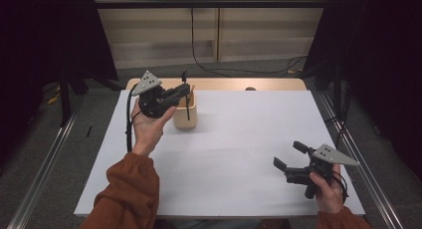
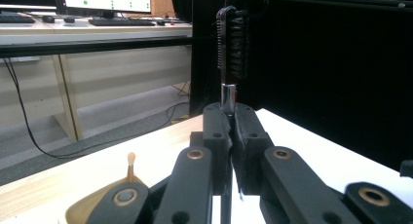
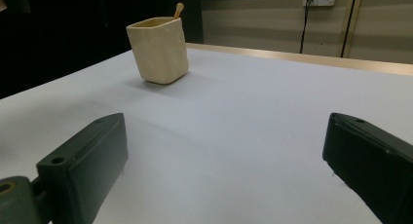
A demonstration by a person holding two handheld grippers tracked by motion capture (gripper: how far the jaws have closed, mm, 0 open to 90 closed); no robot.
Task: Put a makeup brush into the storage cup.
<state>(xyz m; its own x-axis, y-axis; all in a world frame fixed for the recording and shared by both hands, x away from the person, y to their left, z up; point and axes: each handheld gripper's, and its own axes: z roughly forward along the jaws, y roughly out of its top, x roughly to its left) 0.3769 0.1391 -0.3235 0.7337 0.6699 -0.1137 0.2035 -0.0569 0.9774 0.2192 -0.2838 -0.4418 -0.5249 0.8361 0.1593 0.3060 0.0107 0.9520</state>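
Gripping a black brush [image 2: 233,44] by its metal neck, the left gripper [image 1: 185,91] holds it bristles-up over the cream cup [image 1: 185,112] at far left, presumably to drop it in beside the wooden stick [image 3: 178,9]. Right gripper [image 1: 288,155], jaws spread and empty, waits near right, clear of the work.

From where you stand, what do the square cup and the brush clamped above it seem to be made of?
The cup looks like glazed cream ceramic: thick walls, soft sheen, though it could be plastic. The brush held by the left gripper has dark bristles on a shiny, metal-looking ferrule. The stick in the cup looks wooden.
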